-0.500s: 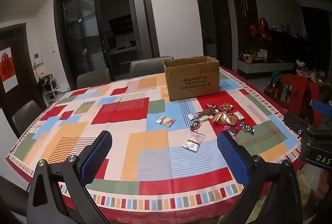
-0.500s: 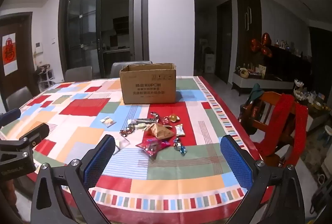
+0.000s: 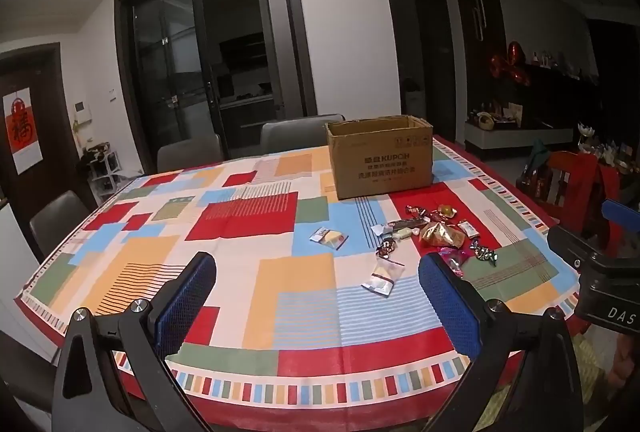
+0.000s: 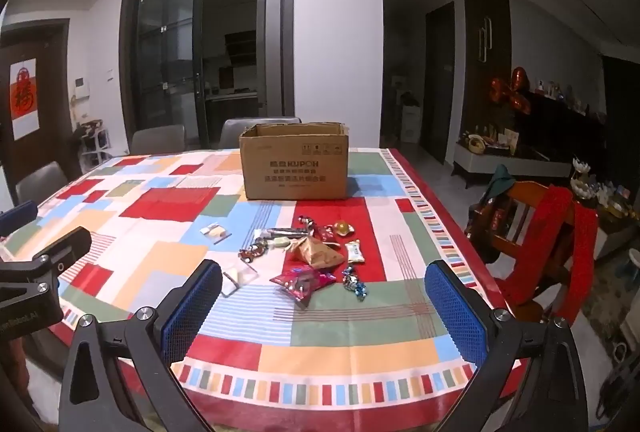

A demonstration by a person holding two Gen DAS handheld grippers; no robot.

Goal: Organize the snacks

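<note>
Left gripper (image 3: 318,284) and right gripper (image 4: 324,292) both spread wide, empty; snacks (image 4: 308,252) ahead on table (image 4: 360,352), box (image 4: 294,166) beyond.

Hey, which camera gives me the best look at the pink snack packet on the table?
The right wrist view: the pink snack packet lies unobstructed, between the open fingers. In the left wrist view, the left gripper's blue finger pad hides part of the packet.
</note>
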